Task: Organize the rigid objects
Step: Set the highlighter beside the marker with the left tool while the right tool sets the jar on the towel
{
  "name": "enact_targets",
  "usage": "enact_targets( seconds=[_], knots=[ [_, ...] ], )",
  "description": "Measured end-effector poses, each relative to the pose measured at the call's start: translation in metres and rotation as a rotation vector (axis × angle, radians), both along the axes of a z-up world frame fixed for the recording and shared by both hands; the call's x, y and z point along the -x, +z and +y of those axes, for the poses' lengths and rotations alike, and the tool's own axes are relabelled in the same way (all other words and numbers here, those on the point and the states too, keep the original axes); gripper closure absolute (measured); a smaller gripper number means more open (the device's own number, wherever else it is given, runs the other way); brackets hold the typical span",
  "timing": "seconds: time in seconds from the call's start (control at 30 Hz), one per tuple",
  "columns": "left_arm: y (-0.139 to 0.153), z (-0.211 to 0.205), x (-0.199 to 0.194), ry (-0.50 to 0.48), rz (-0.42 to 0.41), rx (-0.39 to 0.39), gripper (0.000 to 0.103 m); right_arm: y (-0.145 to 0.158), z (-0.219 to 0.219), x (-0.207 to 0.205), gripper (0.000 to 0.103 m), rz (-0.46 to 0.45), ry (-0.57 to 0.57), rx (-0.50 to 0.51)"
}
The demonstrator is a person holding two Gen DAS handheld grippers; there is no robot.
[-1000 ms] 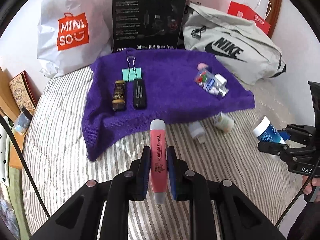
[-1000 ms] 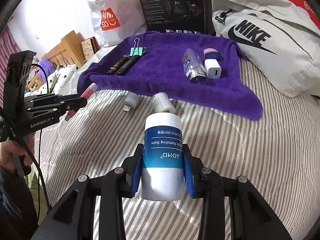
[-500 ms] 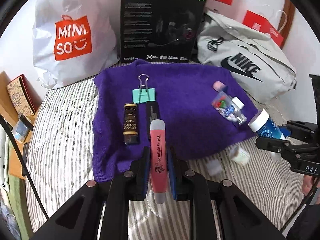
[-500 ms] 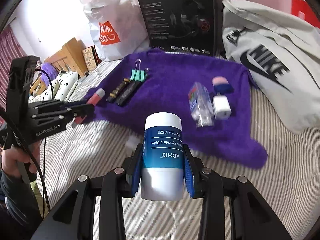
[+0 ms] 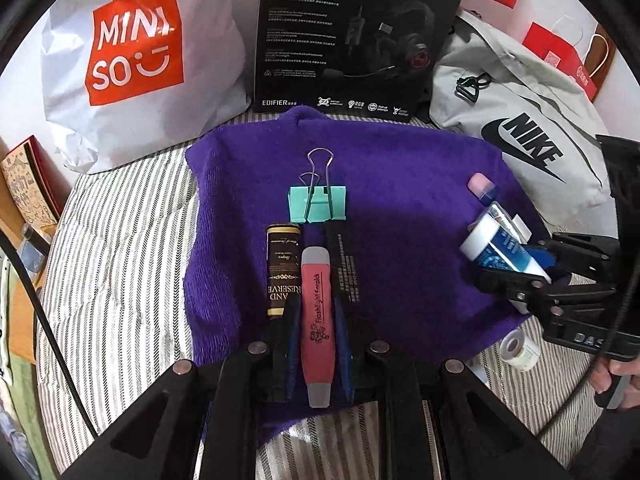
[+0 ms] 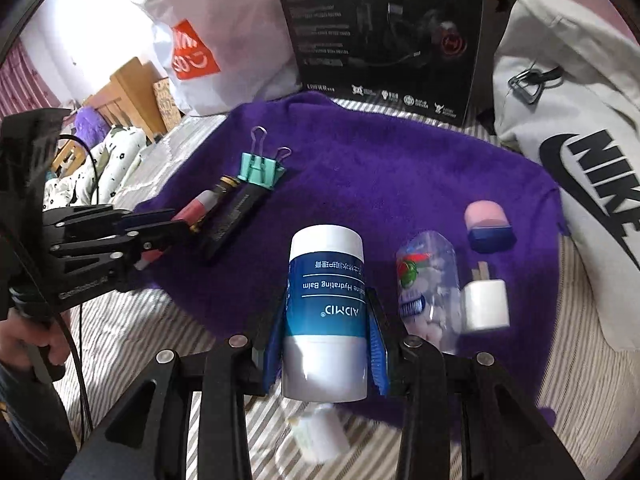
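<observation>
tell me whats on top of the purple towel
On the towel: binder clip, brown tube, black stick, pill bottle, pink-and-blue cap, white charger. The grippers' loads cover some towel.

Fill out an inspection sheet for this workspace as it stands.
Surface: purple towel spread over a striped bedcover.
Job's things: on the towel, teal binder clip, dark tube, black stick, clear bottle, white charger, pink-capped item.
Clutter: small white roll off the towel.
Grippers: left tool shut on pink flashlight earpick; right tool shut on hydrating balm jar.
Cables: black cable at left.
Surroundings: Miniso bag, headset box, Nike bag.
</observation>
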State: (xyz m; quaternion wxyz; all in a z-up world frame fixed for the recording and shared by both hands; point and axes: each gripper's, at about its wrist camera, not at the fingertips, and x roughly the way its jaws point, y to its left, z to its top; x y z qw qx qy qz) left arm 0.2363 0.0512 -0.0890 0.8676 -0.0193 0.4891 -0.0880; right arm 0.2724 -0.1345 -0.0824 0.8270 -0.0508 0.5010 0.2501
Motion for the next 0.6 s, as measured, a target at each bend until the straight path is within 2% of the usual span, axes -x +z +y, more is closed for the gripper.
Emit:
enact_targets(
  seconds=[0.17,0.6],
  knots=[
    [-0.006,0.002,-0.007,-0.007,0.003,0.005,0.086,-0.013,0.009,-0.012,0.066,-0.010,-0.002,0.071],
    [-0.008,-0.004,-0.018,-0.023,0.002,-0.003,0.086,-0.024,0.013,-0.024,0.066,-0.019,0.021,0.088]
  ],
)
